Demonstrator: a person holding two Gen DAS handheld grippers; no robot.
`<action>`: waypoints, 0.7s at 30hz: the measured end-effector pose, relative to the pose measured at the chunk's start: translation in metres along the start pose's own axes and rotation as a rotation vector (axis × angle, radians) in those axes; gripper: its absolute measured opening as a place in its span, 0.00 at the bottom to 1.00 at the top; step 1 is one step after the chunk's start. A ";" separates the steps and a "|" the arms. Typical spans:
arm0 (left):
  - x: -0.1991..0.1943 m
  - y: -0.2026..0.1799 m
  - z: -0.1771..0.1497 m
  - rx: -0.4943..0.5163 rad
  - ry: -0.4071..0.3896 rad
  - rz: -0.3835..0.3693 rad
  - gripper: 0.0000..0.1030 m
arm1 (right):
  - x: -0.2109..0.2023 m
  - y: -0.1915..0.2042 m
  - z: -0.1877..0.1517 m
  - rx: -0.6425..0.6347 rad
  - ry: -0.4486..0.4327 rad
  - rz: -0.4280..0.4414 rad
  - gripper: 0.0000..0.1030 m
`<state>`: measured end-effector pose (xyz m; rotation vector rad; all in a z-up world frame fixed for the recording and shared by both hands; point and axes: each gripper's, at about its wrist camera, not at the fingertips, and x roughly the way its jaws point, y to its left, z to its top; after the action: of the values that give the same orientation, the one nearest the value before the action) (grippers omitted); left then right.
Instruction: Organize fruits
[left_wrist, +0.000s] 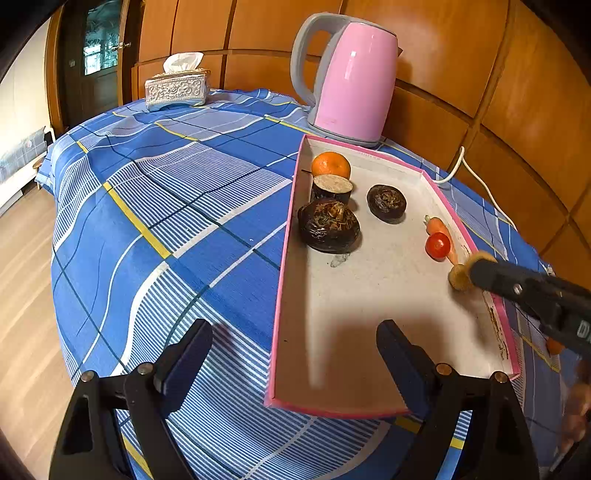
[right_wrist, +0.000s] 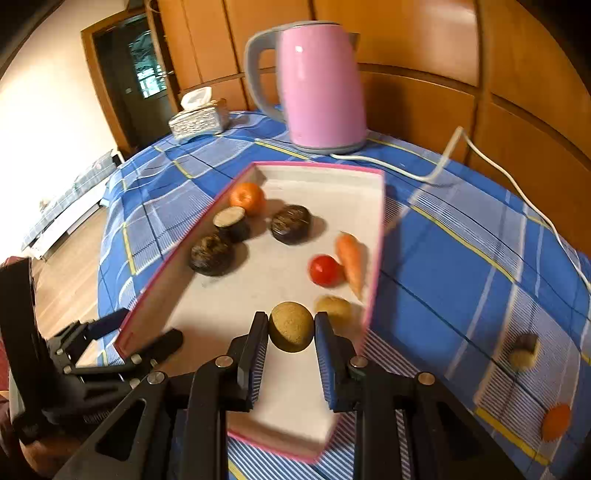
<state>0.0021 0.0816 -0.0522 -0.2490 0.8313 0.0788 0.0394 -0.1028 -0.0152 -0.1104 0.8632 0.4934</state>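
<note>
kettle (left_wrist: 354, 77): glossy pink plastic, reflecting light
tablecloth (left_wrist: 177, 206): matt woven cloth, lying creased
wall panels (left_wrist: 480, 55): polished wood, shining
tissue box (left_wrist: 176, 90): embossed silvery finish, glinting

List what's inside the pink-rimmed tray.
Tray holds an orange, a cut dark piece, two dark round fruits, a tomato and a carrot. Floor under them and under the right gripper is hidden.

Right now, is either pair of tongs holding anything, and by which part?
The right tongs clamp a small round tan fruit by its two opposite sides, over the pink-rimmed tray. The left tongs hold nothing.
</note>
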 end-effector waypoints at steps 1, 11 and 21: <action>0.000 0.000 0.000 0.000 -0.001 0.000 0.88 | 0.001 0.003 0.002 -0.004 -0.002 0.009 0.25; 0.001 0.000 -0.001 -0.001 0.003 0.003 0.88 | 0.009 0.005 0.005 0.014 -0.009 -0.007 0.31; 0.001 -0.001 -0.002 0.005 0.001 0.004 0.88 | 0.003 -0.003 -0.005 0.043 -0.008 -0.027 0.31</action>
<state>0.0015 0.0804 -0.0534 -0.2425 0.8326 0.0798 0.0392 -0.1057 -0.0208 -0.0801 0.8635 0.4498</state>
